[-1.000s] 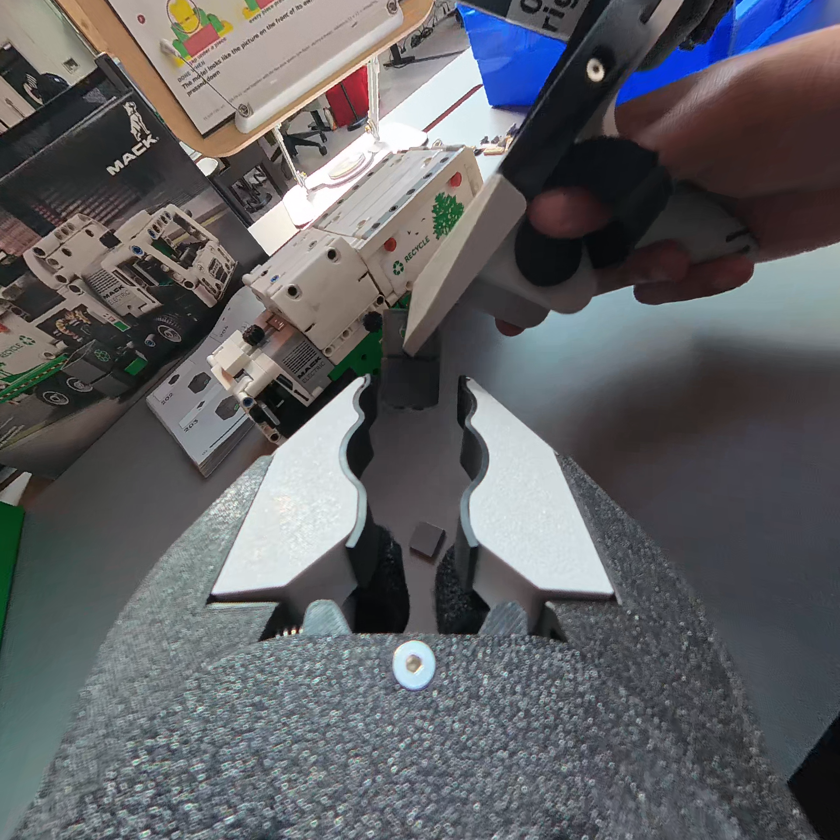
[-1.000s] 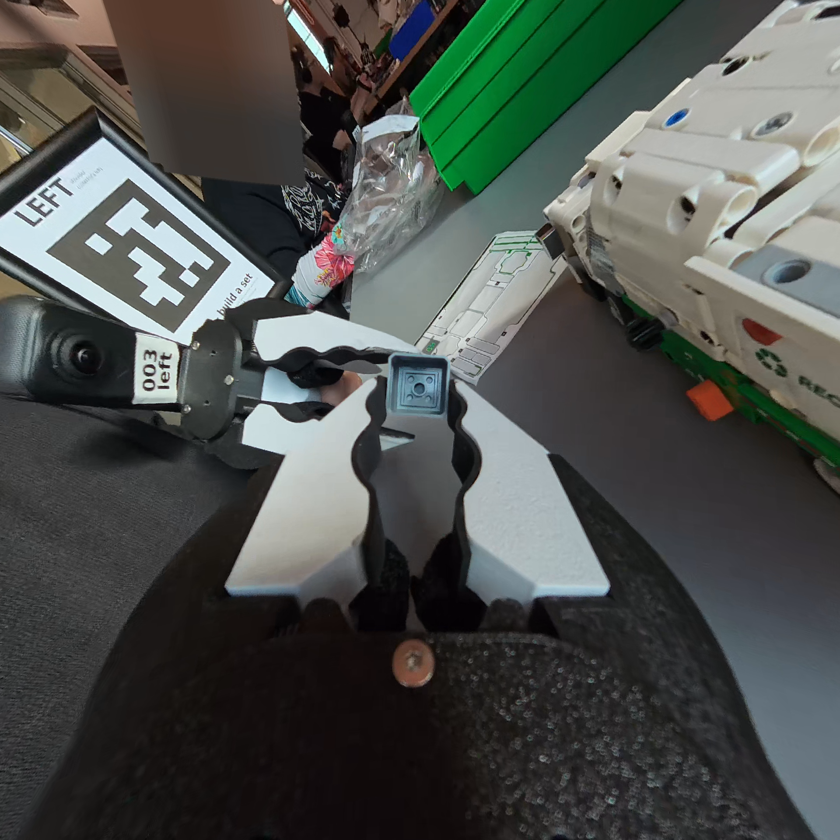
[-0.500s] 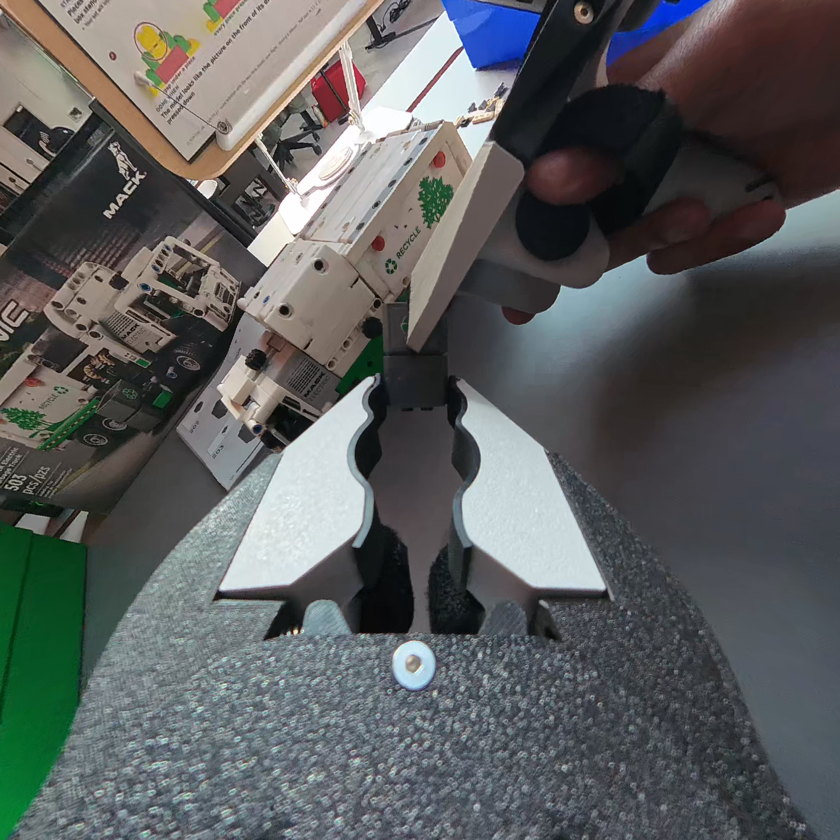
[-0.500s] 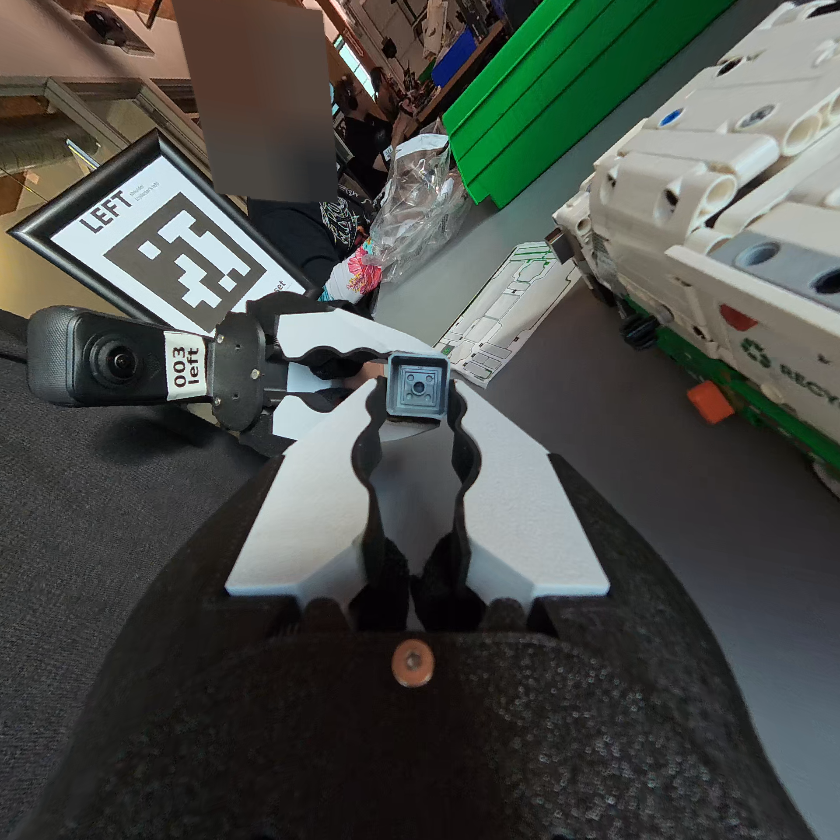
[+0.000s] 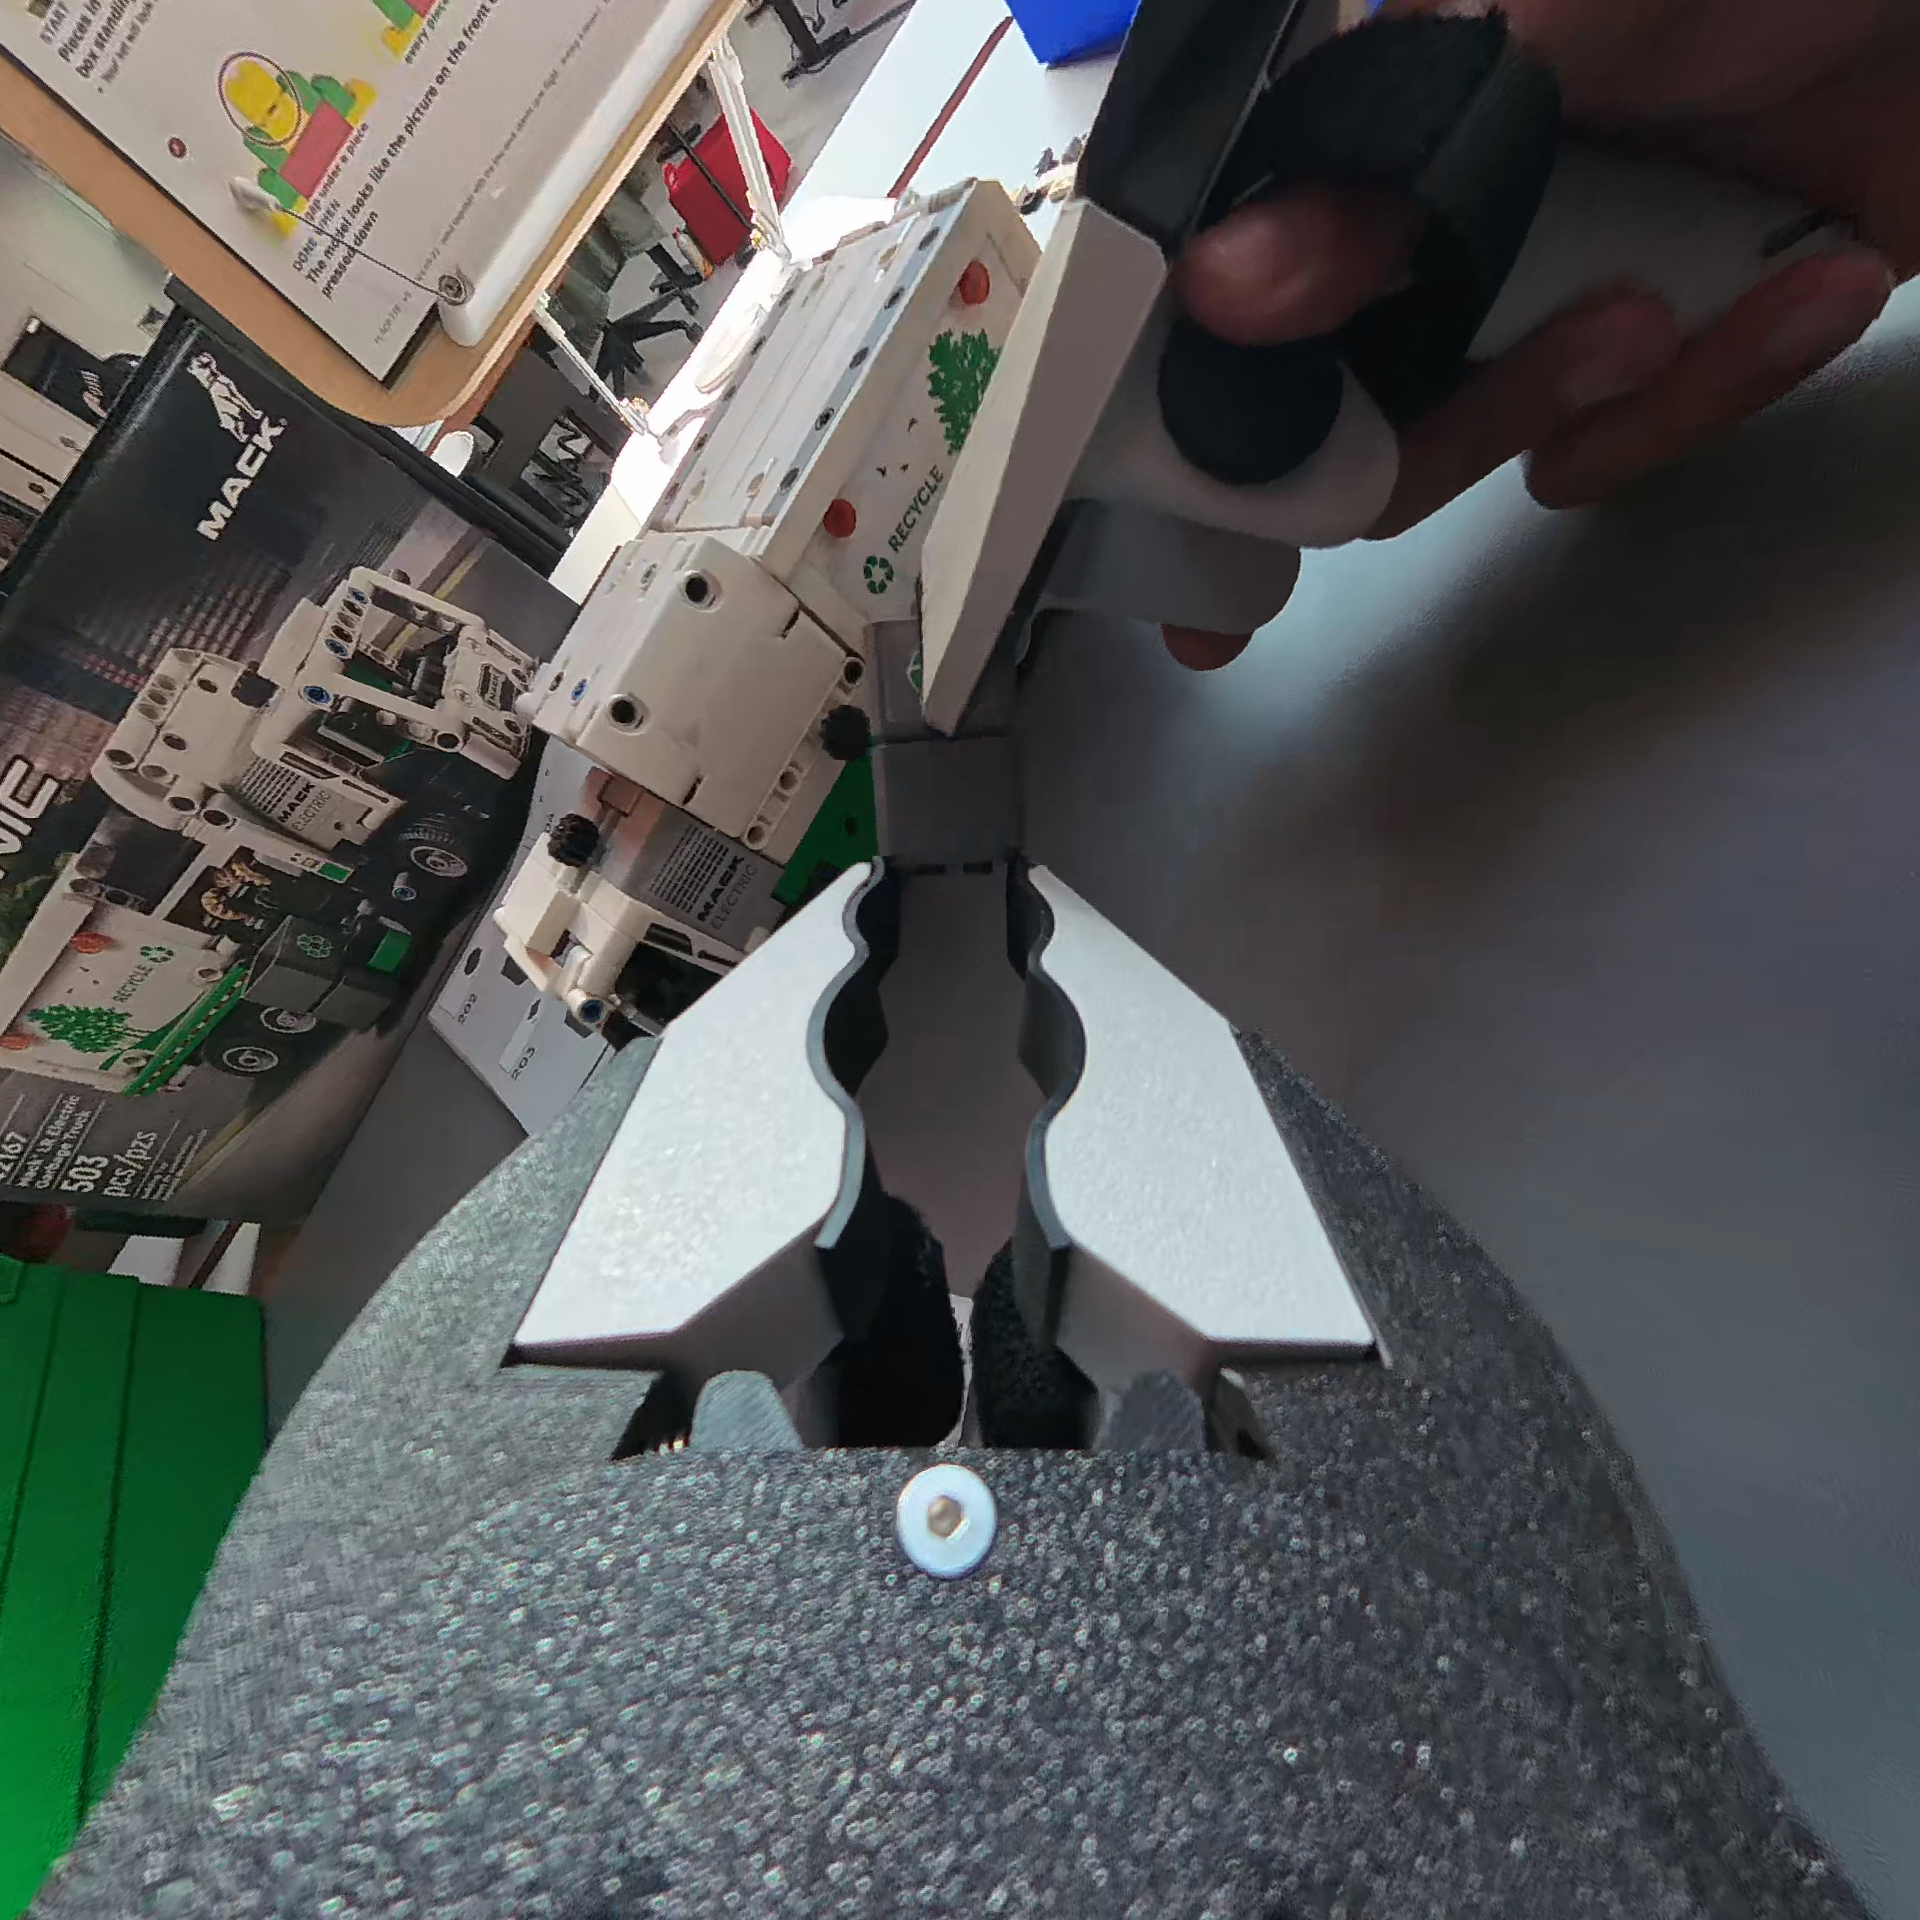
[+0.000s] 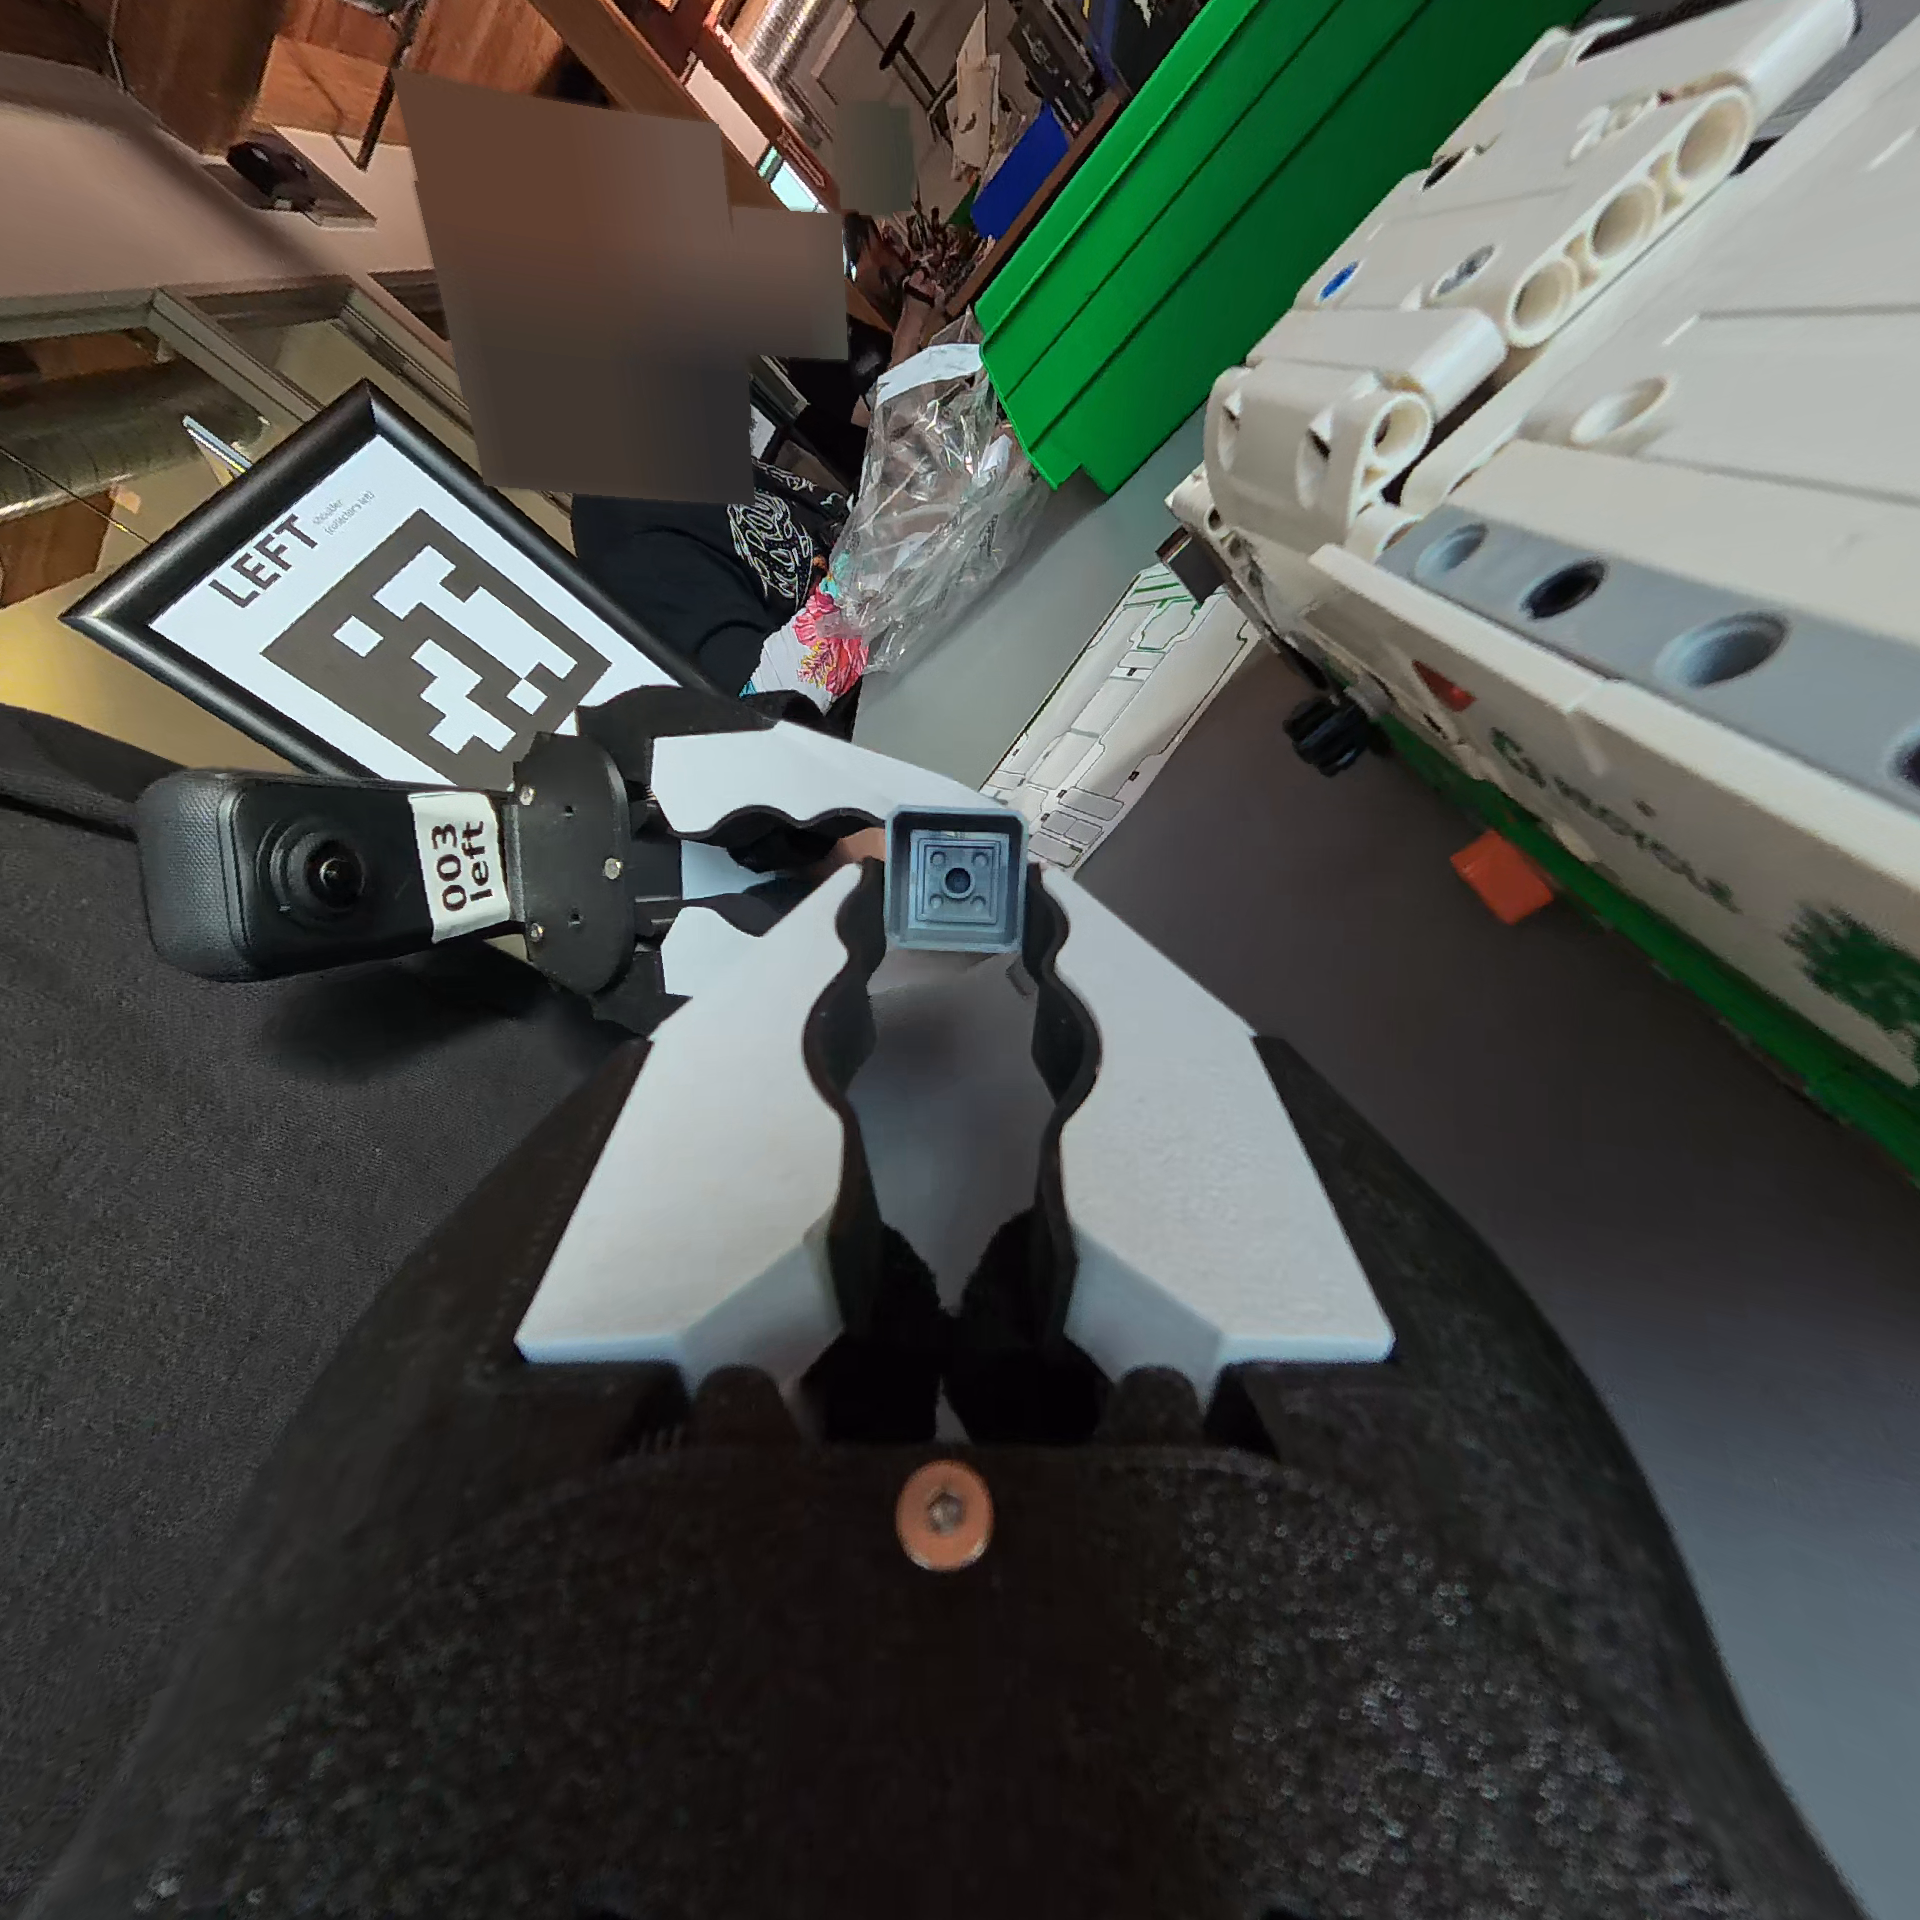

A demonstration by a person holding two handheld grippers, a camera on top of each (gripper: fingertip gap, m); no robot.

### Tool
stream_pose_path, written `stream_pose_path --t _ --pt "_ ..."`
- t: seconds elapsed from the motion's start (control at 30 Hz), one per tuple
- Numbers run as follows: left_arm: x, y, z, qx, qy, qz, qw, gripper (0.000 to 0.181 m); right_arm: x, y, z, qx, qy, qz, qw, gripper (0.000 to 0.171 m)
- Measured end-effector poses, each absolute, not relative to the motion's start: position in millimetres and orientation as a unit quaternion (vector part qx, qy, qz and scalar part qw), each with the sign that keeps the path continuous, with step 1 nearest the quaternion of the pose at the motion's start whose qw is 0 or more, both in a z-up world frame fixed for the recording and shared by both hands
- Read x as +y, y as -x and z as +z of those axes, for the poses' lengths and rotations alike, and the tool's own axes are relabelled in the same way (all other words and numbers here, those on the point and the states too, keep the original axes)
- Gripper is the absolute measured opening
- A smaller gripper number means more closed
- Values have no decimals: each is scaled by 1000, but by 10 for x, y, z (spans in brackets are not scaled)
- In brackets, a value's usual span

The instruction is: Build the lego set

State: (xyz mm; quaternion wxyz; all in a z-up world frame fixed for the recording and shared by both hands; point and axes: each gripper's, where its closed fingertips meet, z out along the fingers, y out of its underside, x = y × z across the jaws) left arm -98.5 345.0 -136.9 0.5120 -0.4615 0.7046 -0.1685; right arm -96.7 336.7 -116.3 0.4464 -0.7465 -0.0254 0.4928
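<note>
My left gripper [image 5: 948, 883]: speckled grey foam-textured housing, one bright silver hex screw [image 5: 945, 1534] at centre, two pale grey wedge fingers [image 5: 717, 1143] with dark wavy inner edges, black foam pads at their roots.

My right gripper [image 6: 954, 904]: same build on a speckled black housing, with a copper-toned hex screw [image 6: 943, 1513]. Seen from the left wrist, it has a white handle with black fabric straps looped over the fingers of my hand [image 5: 1621, 312].

From the right wrist, the left unit carries a black action camera [image 6: 281, 873] with a white sticker, plus a black-framed marker card [image 6: 384, 634].
</note>
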Motion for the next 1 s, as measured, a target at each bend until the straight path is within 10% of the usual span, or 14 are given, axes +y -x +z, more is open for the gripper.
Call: stream_pose_path --t 0.53,1.0 --pt "3484 1038 -1097 711 438 -247 492 0 3291 1114 -1039 -51 726 523 443 25" --pt "3304 1139 -923 568 545 -521 330 33 3333 1109 -978 -59 718 477 503 25"
